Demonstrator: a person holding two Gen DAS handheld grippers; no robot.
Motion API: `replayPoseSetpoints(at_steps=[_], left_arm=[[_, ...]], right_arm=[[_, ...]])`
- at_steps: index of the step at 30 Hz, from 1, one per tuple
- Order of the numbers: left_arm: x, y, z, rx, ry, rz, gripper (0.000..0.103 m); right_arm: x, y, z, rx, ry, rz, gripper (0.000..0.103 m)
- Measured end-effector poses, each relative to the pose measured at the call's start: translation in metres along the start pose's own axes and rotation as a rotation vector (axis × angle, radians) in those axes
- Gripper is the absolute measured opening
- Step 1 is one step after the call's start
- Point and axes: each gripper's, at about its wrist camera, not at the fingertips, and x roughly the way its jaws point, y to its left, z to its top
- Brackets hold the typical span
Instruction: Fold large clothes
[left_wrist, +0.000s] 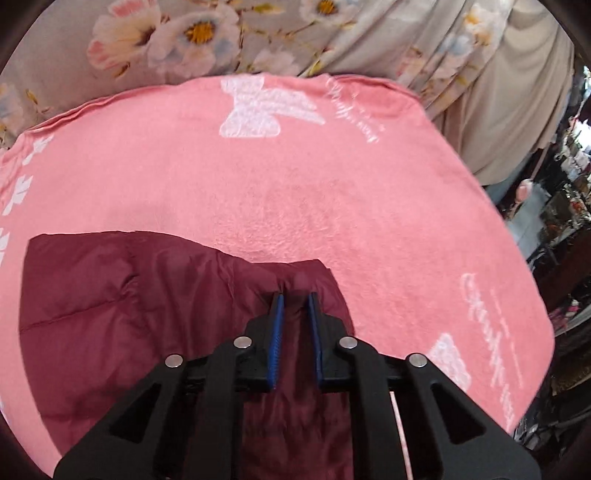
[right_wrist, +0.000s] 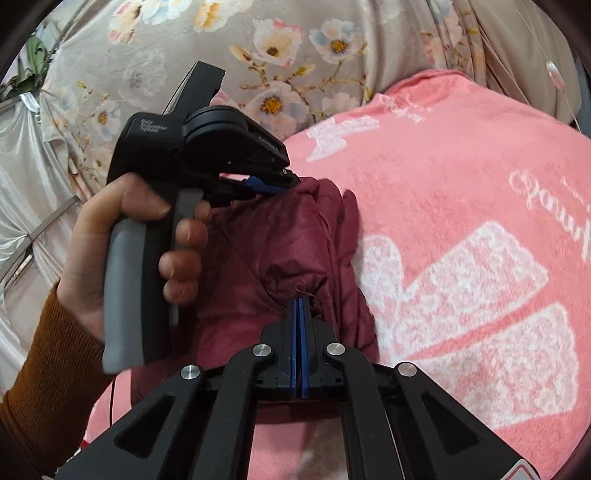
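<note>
Both grippers pinch the maroon quilted puffer jacket (right_wrist: 280, 254) lying on the pink fleece blanket (left_wrist: 332, 192): left gripper (left_wrist: 295, 299) on a bunched fold, right gripper (right_wrist: 300, 301) clamped tight on thin fabric. Slippery shell could slide free under tension, I judge. Beyond the blanket, floral grey sheet (left_wrist: 258, 40); nothing blocks the fold.
</note>
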Motion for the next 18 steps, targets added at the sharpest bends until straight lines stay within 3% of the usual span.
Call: replayPoseSetpoints(at_steps=[10, 18], left_arm=[[0.051, -0.005, -0.006, 0.044, 0.032, 0.089, 0.003], [0.078, -0.004, -0.010, 0.060, 0.019, 0.141, 0.000]], right_arm=[[0.031, -0.016, -0.016, 0.024, 0.098, -0.026, 0.001], [0.045, -0.014, -0.027, -0.032, 0.104, -0.069, 0.000]])
